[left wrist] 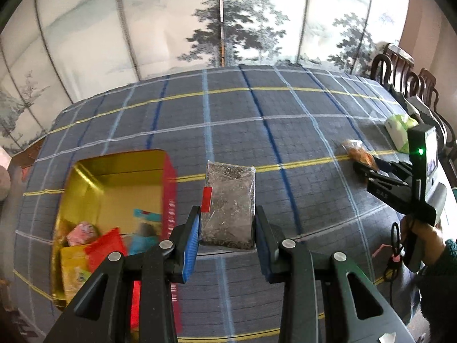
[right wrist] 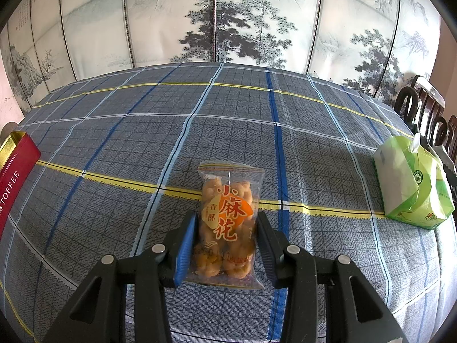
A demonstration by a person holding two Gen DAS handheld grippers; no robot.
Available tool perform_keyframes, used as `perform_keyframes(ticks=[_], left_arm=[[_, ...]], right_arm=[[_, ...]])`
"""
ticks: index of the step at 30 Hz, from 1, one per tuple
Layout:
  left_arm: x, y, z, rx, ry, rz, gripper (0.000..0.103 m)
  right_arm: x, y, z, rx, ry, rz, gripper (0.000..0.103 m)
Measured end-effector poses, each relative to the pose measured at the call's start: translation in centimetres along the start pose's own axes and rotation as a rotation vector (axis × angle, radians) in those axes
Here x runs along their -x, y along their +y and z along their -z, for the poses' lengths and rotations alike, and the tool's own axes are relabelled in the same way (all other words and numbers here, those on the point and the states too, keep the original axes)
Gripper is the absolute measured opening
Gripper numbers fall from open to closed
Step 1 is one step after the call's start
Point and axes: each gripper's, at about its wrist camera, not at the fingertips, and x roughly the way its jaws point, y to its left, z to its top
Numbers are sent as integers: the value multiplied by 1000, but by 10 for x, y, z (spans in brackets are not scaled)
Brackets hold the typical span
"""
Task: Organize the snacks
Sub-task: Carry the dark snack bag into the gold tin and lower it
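My left gripper is shut on a clear packet of dark grey seeds with a small red tag, held above the cloth just right of the open red and gold tin. Several bright wrapped snacks lie in the tin's near end. My right gripper is shut on an orange packet of fried dough twists, which lies on the tablecloth. In the left wrist view the right gripper shows at the far right with the dough twist packet at its tips, a person's hand gripping its handle.
The table wears a grey plaid cloth with blue, white and yellow lines. A green and white tissue pack sits at the right edge. The red tin's side reads TOFFEE at the left. Dark wooden chairs stand beyond the right side, a painted folding screen behind.
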Motion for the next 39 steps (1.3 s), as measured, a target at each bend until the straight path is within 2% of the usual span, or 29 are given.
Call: perform_keyframes(ticks=[10, 19, 28, 39], left_arm=[[-3, 82, -9, 98, 8, -94, 32], [-42, 138, -9, 170, 95, -129, 32], [-69, 151, -1, 176, 149, -138, 32], [-79, 149, 9, 173, 176, -134, 32]], right_arm=[[0, 0, 0, 0, 0, 1, 42], [0, 1, 0, 0, 0, 1, 42], [0, 0, 0, -1, -1, 1, 42], [0, 0, 0, -1, -1, 2, 42]])
